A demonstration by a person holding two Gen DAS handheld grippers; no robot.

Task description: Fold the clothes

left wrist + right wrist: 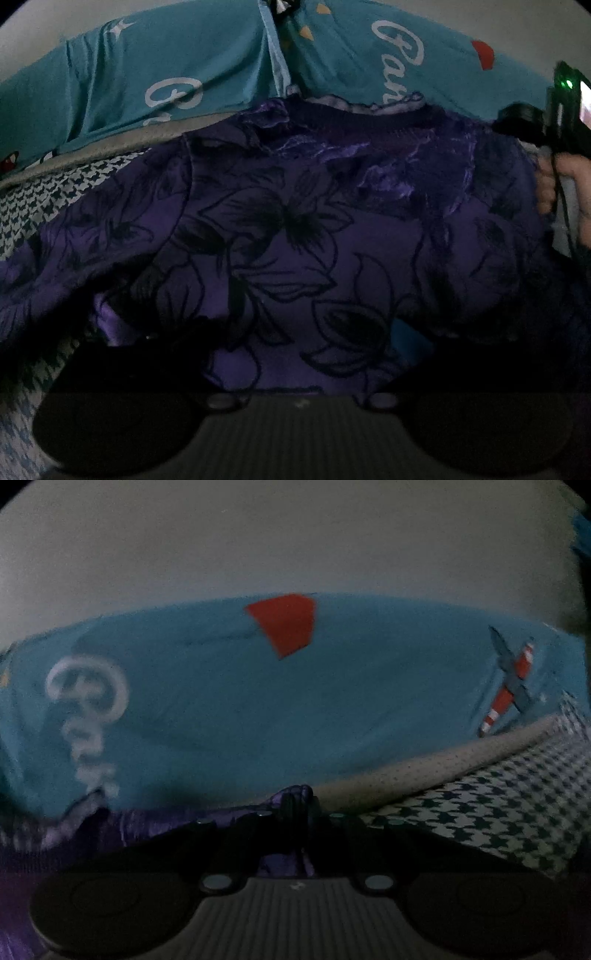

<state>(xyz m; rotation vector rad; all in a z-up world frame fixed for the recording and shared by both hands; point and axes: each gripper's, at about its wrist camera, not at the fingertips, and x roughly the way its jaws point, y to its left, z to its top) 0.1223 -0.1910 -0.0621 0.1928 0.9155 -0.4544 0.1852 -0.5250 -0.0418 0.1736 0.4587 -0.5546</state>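
Right claw (300,805) clamped shut on a bunched fold of the purple garment (291,795), fabric pinched up between my two dark fingers (258,834). Left claw: fingers lost in shadow under the cloth in the left wrist view, so can't tell if it's apart or closed.

Landmark: the teal pillow (177,74). Purple garment (303,236) lies just in front of it, spread wide across the bed, its far ruffled edge touching the pillow's lower seam. Right claw (524,122) and the hand (561,184) holding it sit at the garment's right edge, near the pillow's right end. Behind the pillow, a plain pale wall (295,535).

Open room: a strip of houndstooth bedsheet (498,812) shows to the right of my right claw, below the pillow's right end; another patch (48,195) shows left of the garment.

Textures: garment is dark purple with black outlined flowers, flat weave in the middle, shiny crushed velvet-like patch near the top, frilled trim. Pillow is smooth teal with white script, a red shape, an aeroplane print. A grey dotted band (424,764) runs between pillow and sheet.
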